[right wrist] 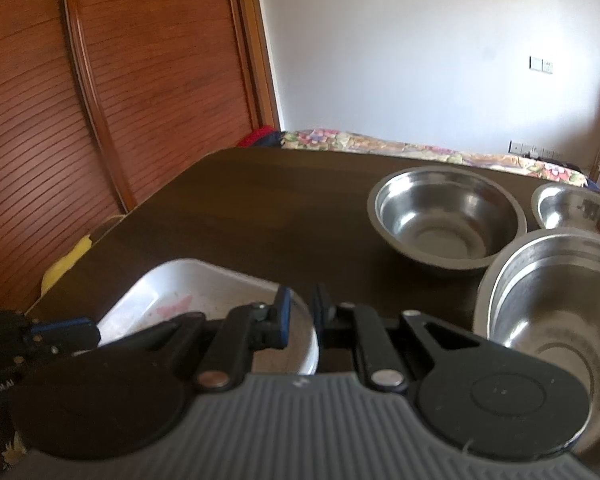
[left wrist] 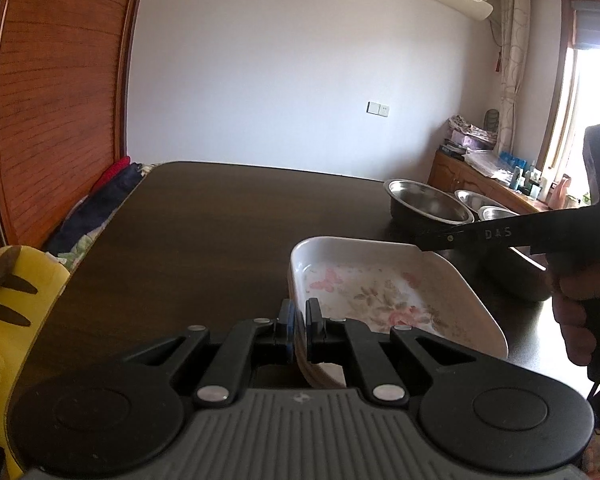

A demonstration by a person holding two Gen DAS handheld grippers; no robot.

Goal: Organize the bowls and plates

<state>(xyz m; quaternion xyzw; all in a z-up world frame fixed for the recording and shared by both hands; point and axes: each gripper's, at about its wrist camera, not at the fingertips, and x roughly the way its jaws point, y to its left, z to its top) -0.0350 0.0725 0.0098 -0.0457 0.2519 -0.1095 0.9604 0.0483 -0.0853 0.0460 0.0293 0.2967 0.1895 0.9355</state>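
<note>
A white rectangular plate with a pink flower print [left wrist: 384,296] sits on the dark wooden table [left wrist: 204,224]. My left gripper [left wrist: 300,320] is shut on the plate's near left rim. My right gripper [right wrist: 302,312] is shut on the plate's right rim [right wrist: 304,328]; its finger crosses the far right corner in the left wrist view [left wrist: 480,236]. The plate also shows in the right wrist view [right wrist: 188,292]. Three steel bowls stand on the table to the right: a far one [right wrist: 446,216], a small one [right wrist: 576,208] and a near one [right wrist: 556,308].
A wooden slatted wardrobe [left wrist: 56,92] stands left of the table. A yellow plush toy [left wrist: 16,300] and folded cloth [left wrist: 100,200] lie beside the table's left edge. A flowered bed [right wrist: 420,148] lies beyond the table. A cluttered cabinet [left wrist: 480,168] stands by the window.
</note>
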